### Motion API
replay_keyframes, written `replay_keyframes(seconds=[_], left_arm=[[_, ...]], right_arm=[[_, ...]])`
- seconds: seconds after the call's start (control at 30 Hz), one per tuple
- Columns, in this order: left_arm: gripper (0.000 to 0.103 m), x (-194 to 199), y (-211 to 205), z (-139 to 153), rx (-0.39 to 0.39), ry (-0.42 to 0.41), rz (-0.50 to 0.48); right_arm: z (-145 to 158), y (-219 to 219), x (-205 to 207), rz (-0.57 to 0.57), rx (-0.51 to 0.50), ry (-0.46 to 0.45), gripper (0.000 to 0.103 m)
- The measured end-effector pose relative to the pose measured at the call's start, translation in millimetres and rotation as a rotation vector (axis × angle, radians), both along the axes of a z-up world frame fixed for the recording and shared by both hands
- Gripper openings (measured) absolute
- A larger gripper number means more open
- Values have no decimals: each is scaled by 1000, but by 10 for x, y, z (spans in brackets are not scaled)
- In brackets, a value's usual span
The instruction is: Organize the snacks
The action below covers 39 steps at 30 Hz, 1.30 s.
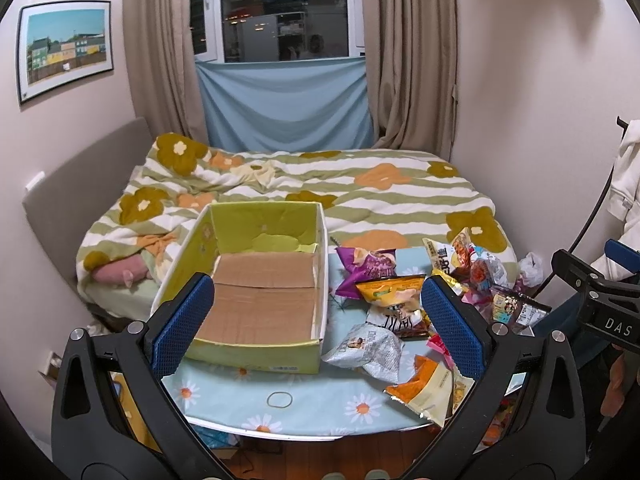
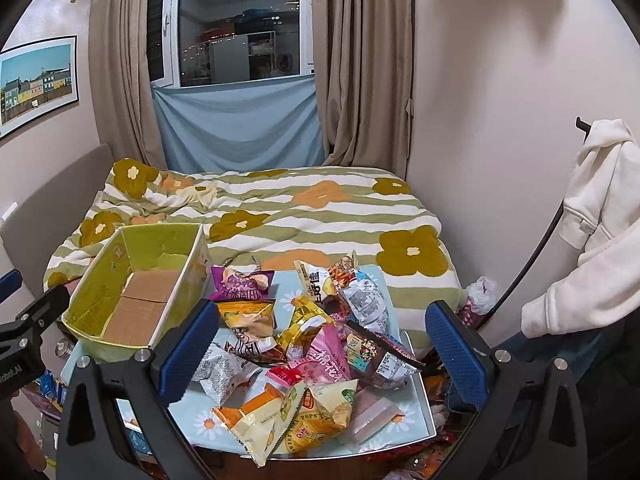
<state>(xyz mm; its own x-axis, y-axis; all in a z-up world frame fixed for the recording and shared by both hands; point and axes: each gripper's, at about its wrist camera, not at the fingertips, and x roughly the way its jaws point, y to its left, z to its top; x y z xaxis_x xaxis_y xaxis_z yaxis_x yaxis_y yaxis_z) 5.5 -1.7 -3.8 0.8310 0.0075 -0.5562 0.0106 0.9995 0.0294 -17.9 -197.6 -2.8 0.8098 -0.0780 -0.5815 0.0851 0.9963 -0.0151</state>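
Below the open right gripper [image 2: 320, 356], snack packets [image 2: 316, 344], box [image 2: 100, 312] left

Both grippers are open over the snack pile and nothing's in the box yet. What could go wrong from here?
1. The orange and cream packet overhangs the near edge of the daisy-print table; a nudge could drop it.
2. The snack packets overlap, so the right gripper may pinch two.
3. The yellow-green cardboard box looks light; the left gripper could shove it.
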Motion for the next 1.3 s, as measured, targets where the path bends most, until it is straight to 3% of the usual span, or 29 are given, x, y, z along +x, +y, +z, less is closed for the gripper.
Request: replay_keyframes(seconds=[1.3], left_arm=[[103,26,75,-20,13,8,6]], right_arm=[[-32,66,-11,5,3,9,103]])
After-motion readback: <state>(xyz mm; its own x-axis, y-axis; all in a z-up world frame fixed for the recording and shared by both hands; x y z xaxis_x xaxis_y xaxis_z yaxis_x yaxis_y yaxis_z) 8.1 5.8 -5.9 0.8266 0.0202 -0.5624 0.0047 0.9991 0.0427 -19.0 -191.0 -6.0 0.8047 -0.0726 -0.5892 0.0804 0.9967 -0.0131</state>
